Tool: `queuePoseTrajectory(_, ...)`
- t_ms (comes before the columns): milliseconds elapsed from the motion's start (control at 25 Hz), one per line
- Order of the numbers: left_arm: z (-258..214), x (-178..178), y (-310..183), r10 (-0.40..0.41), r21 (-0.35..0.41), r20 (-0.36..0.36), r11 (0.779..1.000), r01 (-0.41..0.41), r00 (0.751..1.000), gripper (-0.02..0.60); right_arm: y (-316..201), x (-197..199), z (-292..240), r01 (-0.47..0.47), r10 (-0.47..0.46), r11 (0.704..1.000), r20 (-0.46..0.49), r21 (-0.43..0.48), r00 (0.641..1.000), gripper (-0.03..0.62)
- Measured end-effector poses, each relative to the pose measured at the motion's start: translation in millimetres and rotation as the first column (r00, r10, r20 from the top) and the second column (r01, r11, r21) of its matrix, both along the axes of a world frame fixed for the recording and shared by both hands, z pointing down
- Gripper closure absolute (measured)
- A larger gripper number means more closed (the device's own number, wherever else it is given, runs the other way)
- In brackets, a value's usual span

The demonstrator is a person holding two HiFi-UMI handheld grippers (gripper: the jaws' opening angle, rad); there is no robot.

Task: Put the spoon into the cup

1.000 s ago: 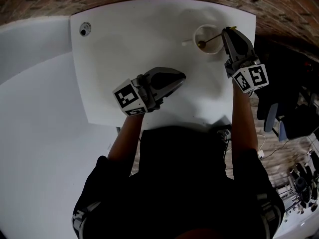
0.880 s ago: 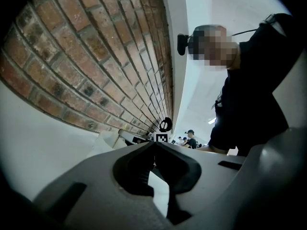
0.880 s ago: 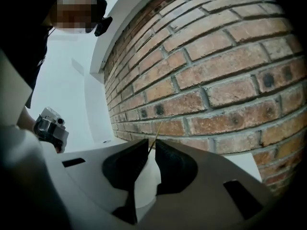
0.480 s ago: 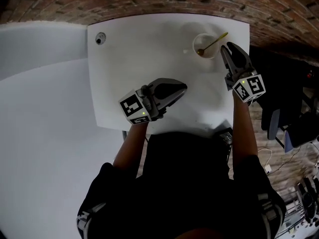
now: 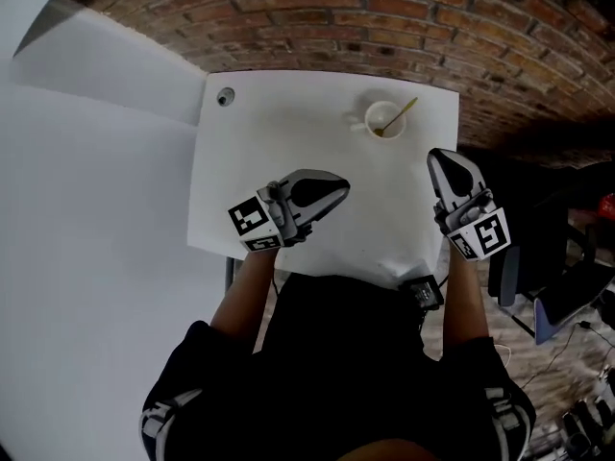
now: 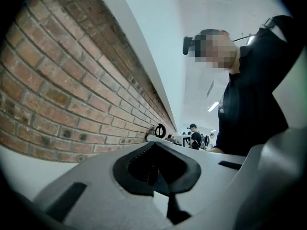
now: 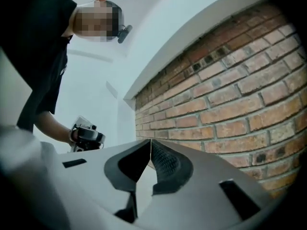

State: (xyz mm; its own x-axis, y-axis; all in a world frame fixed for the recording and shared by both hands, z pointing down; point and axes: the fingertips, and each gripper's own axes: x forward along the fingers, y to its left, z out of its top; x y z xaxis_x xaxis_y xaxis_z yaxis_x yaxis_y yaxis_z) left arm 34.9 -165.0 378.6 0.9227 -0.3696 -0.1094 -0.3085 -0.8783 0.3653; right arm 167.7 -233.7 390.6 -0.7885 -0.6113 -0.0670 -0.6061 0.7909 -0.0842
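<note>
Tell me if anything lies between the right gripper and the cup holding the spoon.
Nothing visible does. Only bare white table lies between the right gripper, its empty jaws closing, and the cup. The spoon already stands in the cup, handle leaning over the rim.

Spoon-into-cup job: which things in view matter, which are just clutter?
Job: cup; spoon, standing in the cup; right gripper, jaws closing with nothing between them.
Lying about: round fitting at the far left corner of the table; black device at its near edge.
</note>
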Motion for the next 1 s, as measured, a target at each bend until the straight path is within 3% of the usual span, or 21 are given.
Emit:
queuePoseTrajectory(280, -42, -15, 52, 0.013, 0.105, 0.049, 0.994, -0.019, 0.999, 0.565, 95, -25, -41, 0.104, -0.105, 0.992, 0.004, 0.066, 0.994, 0.588)
queuePoseTrajectory(480, -64, -38, 117, 0.065, 0.164, 0.006, 0.984, -0.065, 0.998, 0.565, 163, -56, -55, 0.093, -0.093, 0.994, -0.002, 0.061, 0.996, 0.588)
queuePoseTrajectory(640, -52, -61, 190, 0.106, 0.149, -0.010, 0.984, -0.103, 0.994, 0.565, 236, -87, -58, 0.084, -0.086, 0.995, 0.022, 0.045, 0.996, 0.588)
queuePoseTrajectory(800, -34, -76, 249, 0.123, 0.112, -0.042, 0.987, -0.117, 0.992, 0.565, 301, -108, -39, 0.105, -0.105, 0.994, -0.027, -0.012, 0.994, 0.588)
queuePoseTrajectory(1000, -32, -71, 304, 0.147, 0.117, -0.033, 0.983, -0.142, 0.989, 0.565, 355, -121, -55, 0.159, -0.158, 0.987, -0.040, 0.021, 0.987, 0.588)
